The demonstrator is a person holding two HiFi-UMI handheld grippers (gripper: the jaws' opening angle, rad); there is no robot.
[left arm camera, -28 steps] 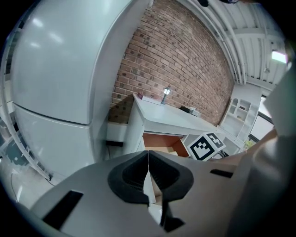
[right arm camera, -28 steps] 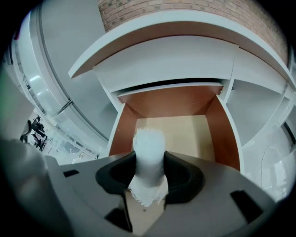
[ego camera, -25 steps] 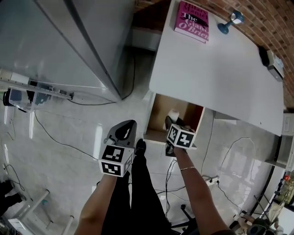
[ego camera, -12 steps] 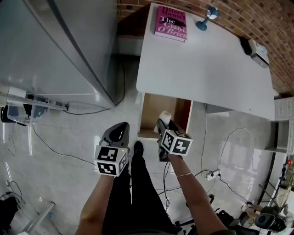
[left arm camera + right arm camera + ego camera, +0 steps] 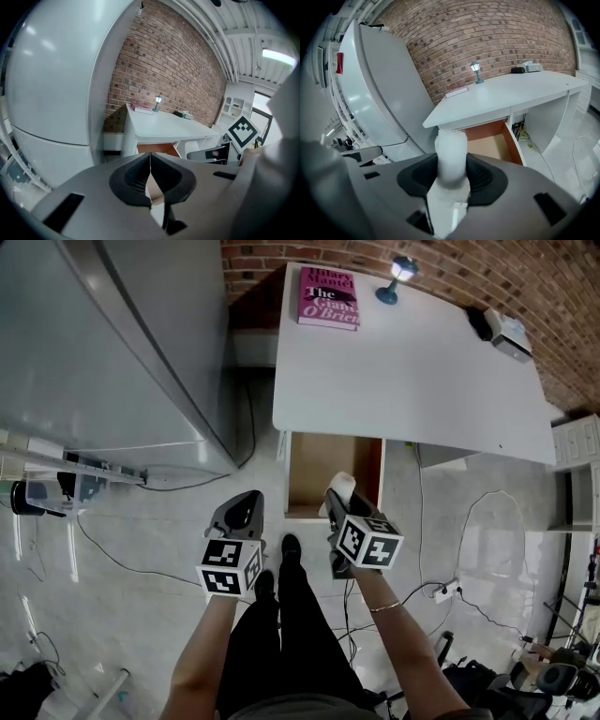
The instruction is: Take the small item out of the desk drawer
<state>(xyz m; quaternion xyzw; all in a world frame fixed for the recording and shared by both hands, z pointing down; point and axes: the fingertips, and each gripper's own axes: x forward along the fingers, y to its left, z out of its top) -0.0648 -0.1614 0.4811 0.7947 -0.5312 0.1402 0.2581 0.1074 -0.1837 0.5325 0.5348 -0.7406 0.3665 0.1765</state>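
**A:** What's hard to make out?

**B:** The white roll point(image 5: 451, 154) is blurred up close, and its lower end is buried between the jaws.

**A:** And the tools?

**B:** The right gripper point(image 5: 451, 174) is clamped on that roll, over the open drawer point(image 5: 314, 474) toward its 5 o'clock. The left gripper point(image 5: 150, 177), at 9 o'clock from it, is closed and empty.

**A:** Anything changed?

**B:** It's the same clamp as a second ago, but more of the desk point(image 5: 403, 371) now shows.

Red brick wall point(image 5: 450, 268) at the back, with a white surface point(image 5: 412, 362) set against it. Large pale-grey fridge point(image 5: 94, 334) just left of that. Glossy light tiled floor point(image 5: 141, 512), strewn with loose cables point(image 5: 249, 418). White shelving point(image 5: 577, 442) far right. Bright strip light point(image 5: 279, 55) overhead.
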